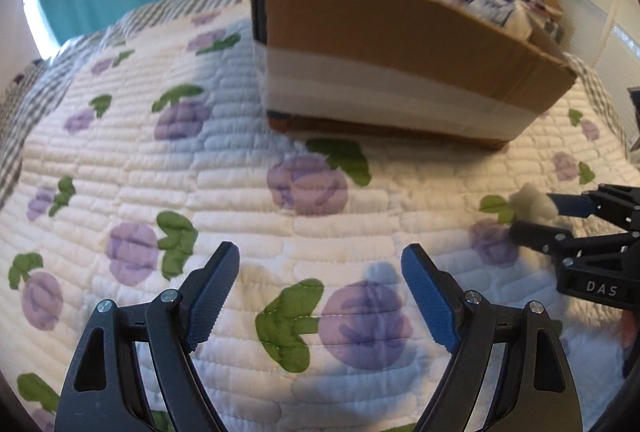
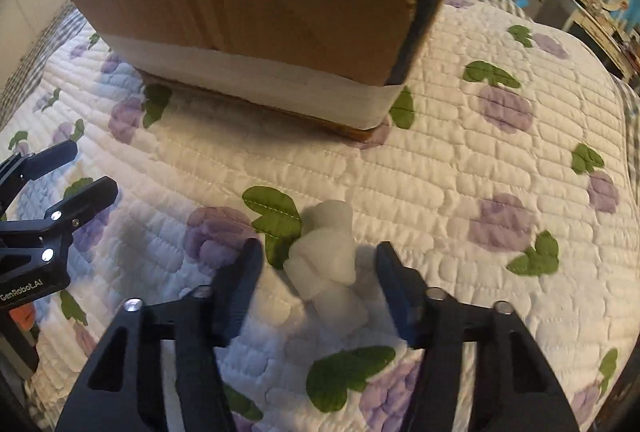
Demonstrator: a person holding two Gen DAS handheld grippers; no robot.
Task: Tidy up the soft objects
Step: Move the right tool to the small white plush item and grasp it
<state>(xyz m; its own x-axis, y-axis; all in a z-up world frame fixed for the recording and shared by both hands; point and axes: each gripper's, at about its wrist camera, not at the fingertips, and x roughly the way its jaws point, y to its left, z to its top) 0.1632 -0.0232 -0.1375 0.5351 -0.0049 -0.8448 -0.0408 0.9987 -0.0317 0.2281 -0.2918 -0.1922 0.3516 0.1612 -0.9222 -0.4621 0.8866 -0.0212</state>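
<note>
— How far along are we?

— Mostly done, I'd judge. The cardboard box (image 2: 256, 12) on the bed (image 2: 460, 160) already holds several soft white bundles. One white foam lump (image 2: 326, 252) is left on the quilt, well short of the box.

— Is anything gripped?

— No. My right gripper (image 2: 318, 272) is spread wide around the lump, fingers (image 2: 240, 284) not touching it. My left gripper (image 1: 320, 296) is wide open, holding nothing.

— How does the lump look?

— Knobbly, squashy, light.
</note>
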